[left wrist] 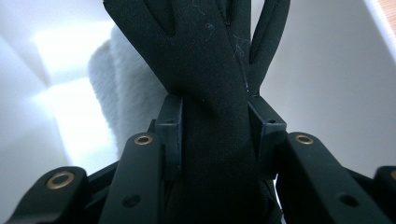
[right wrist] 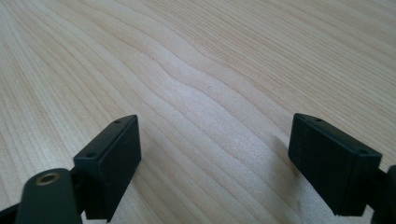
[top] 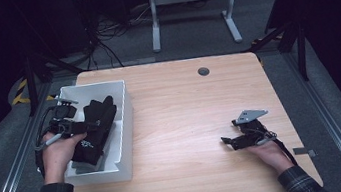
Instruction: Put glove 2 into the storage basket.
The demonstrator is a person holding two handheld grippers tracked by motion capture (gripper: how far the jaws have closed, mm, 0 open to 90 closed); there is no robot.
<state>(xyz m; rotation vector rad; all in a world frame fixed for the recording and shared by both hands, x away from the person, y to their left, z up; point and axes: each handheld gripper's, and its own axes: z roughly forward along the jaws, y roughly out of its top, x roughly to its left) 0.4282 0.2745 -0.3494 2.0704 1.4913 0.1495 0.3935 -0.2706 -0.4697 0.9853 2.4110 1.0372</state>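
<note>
A black glove [top: 93, 129] hangs over the white bin [top: 124, 133] at the table's left, its fingers spread toward the far end. My left gripper [top: 89, 123] is shut on the glove; in the left gripper view both pads pinch the black fabric [left wrist: 215, 126], with something pale and fluffy [left wrist: 119, 93] behind it inside the bin. My right gripper [top: 229, 141] rests low over the wooden table [top: 185, 109] at the right, open with nothing between its pads [right wrist: 116, 158].
The white bin's walls [left wrist: 322, 70] stand close around the glove. A small grey grommet [top: 203, 71] sits in the tabletop near the far edge. A white desk frame [top: 191, 7] stands on the floor beyond the table.
</note>
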